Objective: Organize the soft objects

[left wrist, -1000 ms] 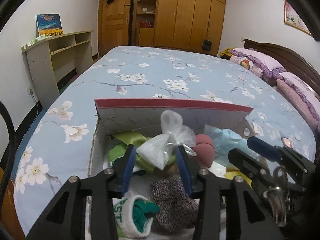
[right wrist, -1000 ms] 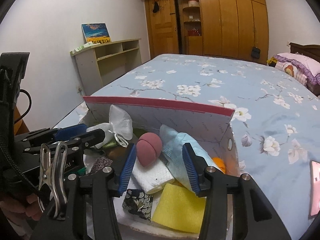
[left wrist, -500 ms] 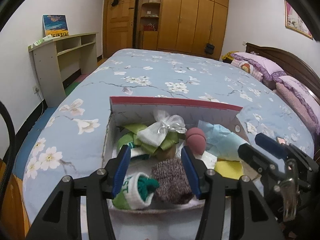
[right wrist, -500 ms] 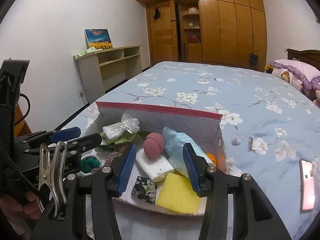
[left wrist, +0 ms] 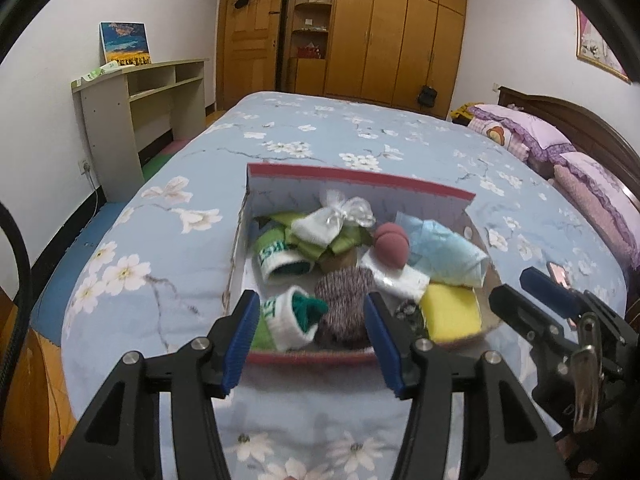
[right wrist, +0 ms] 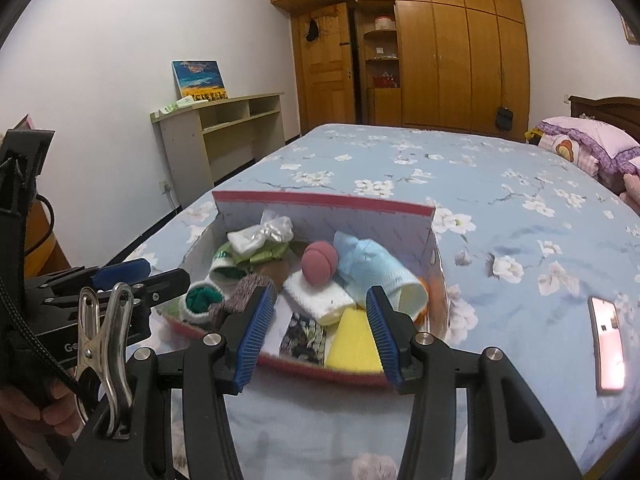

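- Red-rimmed box (left wrist: 360,178) sits on the bed (left wrist: 320,136) w/ blue floral cover, near the bed's near edge; far wall of box stands upright, near rim low.
- Inside box, left side: white mesh pouch (left wrist: 334,222) on top of a green ribbon bundle (left wrist: 340,242), at the far wall; green-white sock roll (left wrist: 280,258) just left of it.
- Near-left in box: 2nd white-green sock roll (left wrist: 296,322), touching a grey-maroon knit sock (left wrist: 346,304) on its right.
- Centre: pink round sponge (left wrist: 392,244) resting on a white folded cloth (right wrist: 320,294); light blue cloth (left wrist: 440,248) to its right, leaning twd far-right corner.
- Near-right: yellow sponge (left wrist: 450,310); dark patterned cloth (right wrist: 304,334) just left of it.
- Left gripper (left wrist: 314,334) hovers at box's near rim, jaws part-way open & just been opening, empty; nothing pinched, sock rolls only seen beyond them.
- Right gripper (right wrist: 316,326) also over near rim, jaws mid-width, empty; yellow sponge and patterned cloth show through the gap, not touched.
- Pink phone (right wrist: 608,332) lies on bed, right of box, well apart.
- Far bkgd: wooden wardrobe (left wrist: 380,36), beige shelf unit (left wrist: 140,112) at left wall, pink pillows (left wrist: 532,136) far right.
- Person's hand (right wrist: 36,412) partly visible low left in right wrist view, holding left gripper's handle.
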The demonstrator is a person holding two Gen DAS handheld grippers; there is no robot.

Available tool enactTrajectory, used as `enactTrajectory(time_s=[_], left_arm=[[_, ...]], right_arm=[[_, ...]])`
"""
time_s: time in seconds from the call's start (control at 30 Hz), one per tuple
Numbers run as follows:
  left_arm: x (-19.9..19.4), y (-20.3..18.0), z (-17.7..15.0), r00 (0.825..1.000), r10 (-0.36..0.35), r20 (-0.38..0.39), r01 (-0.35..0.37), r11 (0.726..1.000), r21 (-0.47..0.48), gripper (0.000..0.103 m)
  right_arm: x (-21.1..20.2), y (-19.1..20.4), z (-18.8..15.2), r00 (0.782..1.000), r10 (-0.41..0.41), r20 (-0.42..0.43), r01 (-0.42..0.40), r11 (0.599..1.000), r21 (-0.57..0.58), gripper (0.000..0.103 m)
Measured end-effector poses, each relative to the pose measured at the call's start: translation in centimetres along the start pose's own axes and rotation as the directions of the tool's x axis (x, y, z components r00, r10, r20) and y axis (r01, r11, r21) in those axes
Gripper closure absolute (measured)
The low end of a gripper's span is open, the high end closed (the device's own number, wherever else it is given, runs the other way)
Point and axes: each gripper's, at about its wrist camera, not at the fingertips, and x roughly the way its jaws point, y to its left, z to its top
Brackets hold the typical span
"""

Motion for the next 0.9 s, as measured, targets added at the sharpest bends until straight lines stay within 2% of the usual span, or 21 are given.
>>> enactTrajectory(time_s=[0.07,0.1,0.13,0.2,0.3,0.47,0.7,0.9], left_arm=[[-0.4,0.0,-0.8,1.000,-0.002,-0.009,0.002,1.000,0.001,0.044],[-0.5,0.0,-1.0,1.000,-0.002,-0.011,0.002,1.000,0.002,0.043],[-0.7,0.0,-1.5,1.000,-0.002,-0.016,0.002,1.000,0.004,0.042],[-0.9,0.0,-2.0,1.000,-0.001,-0.024,0.001,1.000,0.004,0.041],[-0.9,-0.1,-2.9,0.999,-0.001,-0.039,0.001,1.000,0.007,0.036],[-0.6,-0.4,-4.3,0.998,0.012,-0.061,-0.011,1.000,0.018,0.019],[1.1,-0.6,-6.0,0.993,0.052,-0.103,-0.051,0.999,0.018,0.015],[3.2,-0.9,-7.4,0.985,0.045,-0.164,-0.042,0.999,0.025,0.015]], right_arm=[[-0.4,0.2,-0.5,1.000,-0.001,-0.005,0.001,1.000,0.001,0.052],[-0.6,0.3,-0.9,1.000,-0.001,-0.008,0.001,1.000,0.001,0.048],[-0.8,0.4,-1.2,1.000,-0.003,-0.010,0.003,1.000,0.001,0.040],[-1.1,0.5,-1.8,1.000,-0.006,-0.011,0.006,1.000,0.002,0.033],[-1.4,0.5,-2.6,1.000,-0.010,-0.018,0.010,1.000,0.003,0.033],[-1.5,0.2,-4.1,0.999,-0.021,-0.048,0.022,0.999,0.023,0.033],[-0.5,-0.8,-6.3,0.992,-0.053,-0.111,0.059,0.997,0.055,0.032],[0.4,-1.3,-7.7,0.986,-0.065,-0.152,0.075,0.996,0.056,0.032]])
